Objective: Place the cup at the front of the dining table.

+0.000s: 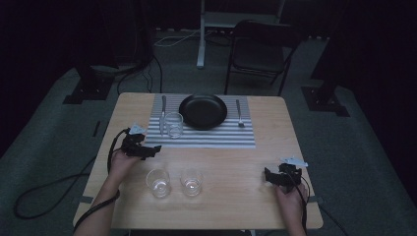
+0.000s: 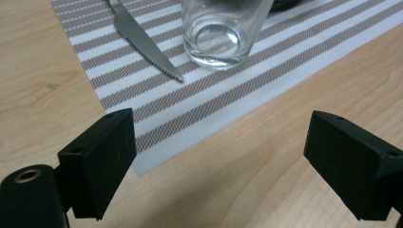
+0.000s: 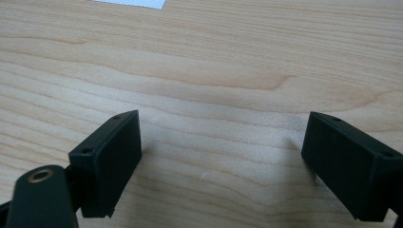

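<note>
Left tongs (image 1: 156, 150): jaws spread, nothing between, low over worktop (image 1: 231, 206) at near corner of striped placemat (image 2: 228, 90). Drinking glass (image 2: 223, 31) just ahead on placemat, upright, apart from tongs; serrated knife (image 2: 142, 42) beside it. Two more glasses (image 1: 158, 182) (image 1: 191, 182) near, between both tongs. Right tongs (image 1: 267, 175): jaws spread, holding nothing, bare wood ahead. Black plate (image 1: 203, 111), fork (image 1: 239, 114) farther off.

in the left gripper view the glass (image 2: 223, 33) and knife (image 2: 142, 40) are cut off at top.
</note>
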Demonstrator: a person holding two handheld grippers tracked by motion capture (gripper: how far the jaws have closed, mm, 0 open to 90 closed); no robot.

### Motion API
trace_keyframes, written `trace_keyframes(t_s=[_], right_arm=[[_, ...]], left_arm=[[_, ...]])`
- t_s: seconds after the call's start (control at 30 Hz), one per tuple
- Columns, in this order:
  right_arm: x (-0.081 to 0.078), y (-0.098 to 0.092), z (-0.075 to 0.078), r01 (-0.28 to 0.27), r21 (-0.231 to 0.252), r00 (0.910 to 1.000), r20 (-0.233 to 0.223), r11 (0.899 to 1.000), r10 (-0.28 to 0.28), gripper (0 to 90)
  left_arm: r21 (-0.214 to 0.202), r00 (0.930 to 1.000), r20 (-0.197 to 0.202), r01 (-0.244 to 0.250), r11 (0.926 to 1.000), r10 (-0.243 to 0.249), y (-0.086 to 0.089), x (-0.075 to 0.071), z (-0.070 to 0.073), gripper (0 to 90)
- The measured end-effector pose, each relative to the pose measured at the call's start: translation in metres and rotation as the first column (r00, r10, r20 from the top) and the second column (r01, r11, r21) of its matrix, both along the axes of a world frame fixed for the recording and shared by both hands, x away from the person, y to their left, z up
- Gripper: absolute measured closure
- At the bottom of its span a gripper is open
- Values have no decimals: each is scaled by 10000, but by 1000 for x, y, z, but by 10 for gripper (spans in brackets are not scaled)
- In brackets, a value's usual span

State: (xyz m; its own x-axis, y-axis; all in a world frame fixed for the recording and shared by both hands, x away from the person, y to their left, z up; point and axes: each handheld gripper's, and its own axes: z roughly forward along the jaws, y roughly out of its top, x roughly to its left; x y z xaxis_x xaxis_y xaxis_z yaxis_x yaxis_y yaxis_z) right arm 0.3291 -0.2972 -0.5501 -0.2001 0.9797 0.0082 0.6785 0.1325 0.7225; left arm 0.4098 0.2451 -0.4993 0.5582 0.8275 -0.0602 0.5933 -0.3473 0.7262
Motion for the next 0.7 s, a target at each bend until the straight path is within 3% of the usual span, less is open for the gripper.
trace_keyframes(t_s=[0.33,0.7], right_arm=[[0,0,0,3,0,10000,0,10000,-3,126],[0,0,0,2,1,10000,-1,10000,-2,126]], left_arm=[[-19,9999,-87,-78,10000,78,13,-13,-6,109],[-108,9999,154,-12,9999,13,19,-30,-1,109]])
